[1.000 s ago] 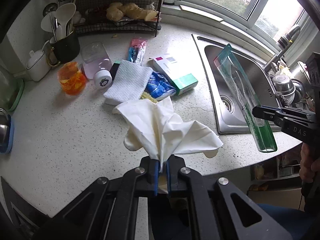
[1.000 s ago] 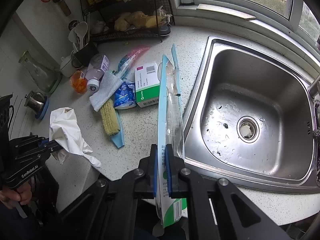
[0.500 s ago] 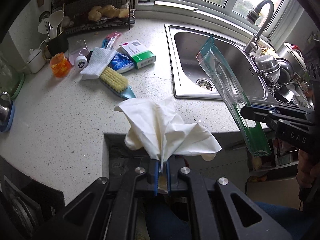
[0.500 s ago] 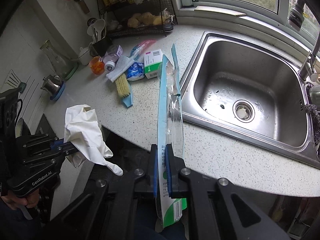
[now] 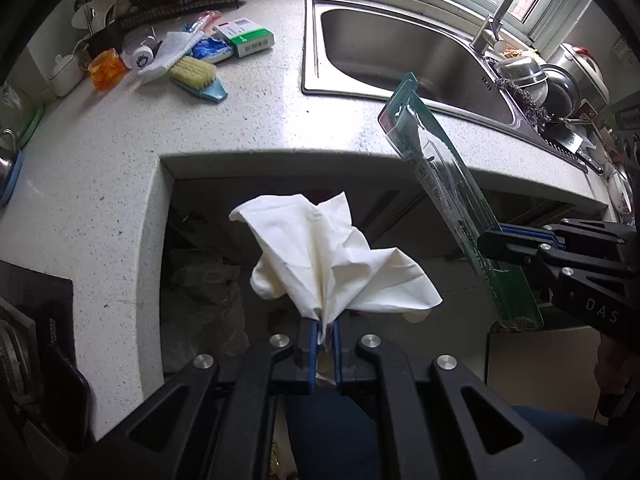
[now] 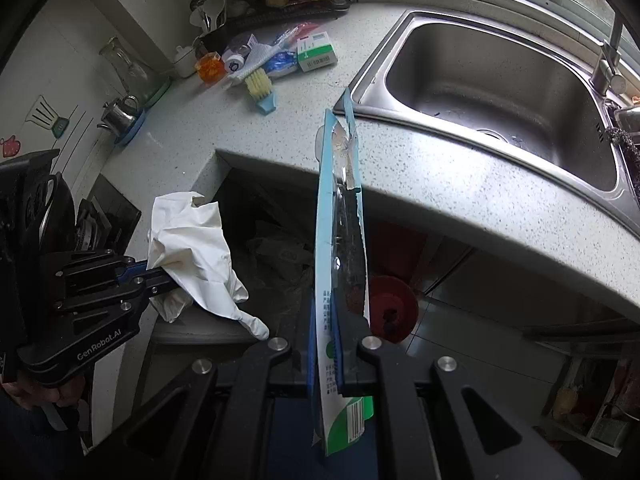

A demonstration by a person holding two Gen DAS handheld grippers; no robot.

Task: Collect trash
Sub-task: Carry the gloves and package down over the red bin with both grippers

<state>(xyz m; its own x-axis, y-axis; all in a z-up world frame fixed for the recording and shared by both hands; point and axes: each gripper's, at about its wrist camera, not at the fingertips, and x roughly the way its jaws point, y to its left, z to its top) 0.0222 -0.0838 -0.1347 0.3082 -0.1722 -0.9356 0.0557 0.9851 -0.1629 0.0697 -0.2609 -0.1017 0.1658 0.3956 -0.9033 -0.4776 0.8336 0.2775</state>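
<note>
My left gripper (image 5: 323,338) is shut on a crumpled white glove (image 5: 324,256), which fans out above its blue pads. That glove (image 6: 192,240) and the left gripper (image 6: 160,272) also show at the left of the right wrist view. A long clear toothbrush package (image 6: 340,248) with a blue and green card stands up between the pads of my right gripper (image 6: 338,356), which is shut on it. In the left wrist view the package (image 5: 452,200) slants up from the right gripper (image 5: 496,240). Both grippers hang in front of the counter edge, above a grey plastic bag (image 5: 204,280) in the dark space under the counter.
On the speckled counter (image 5: 100,152) lie a scrub brush (image 5: 198,78), a white cloth (image 5: 170,54), a blue wrapper (image 5: 212,50), a green and white box (image 5: 244,36) and an orange cup (image 5: 105,69). The steel sink (image 6: 500,84) is at the right. A red plunger (image 6: 392,304) stands below.
Both grippers have drawn back from over the counter to beyond its front edge, each with its item still held. The dark space under the counter with the grey bag has come into view.
</note>
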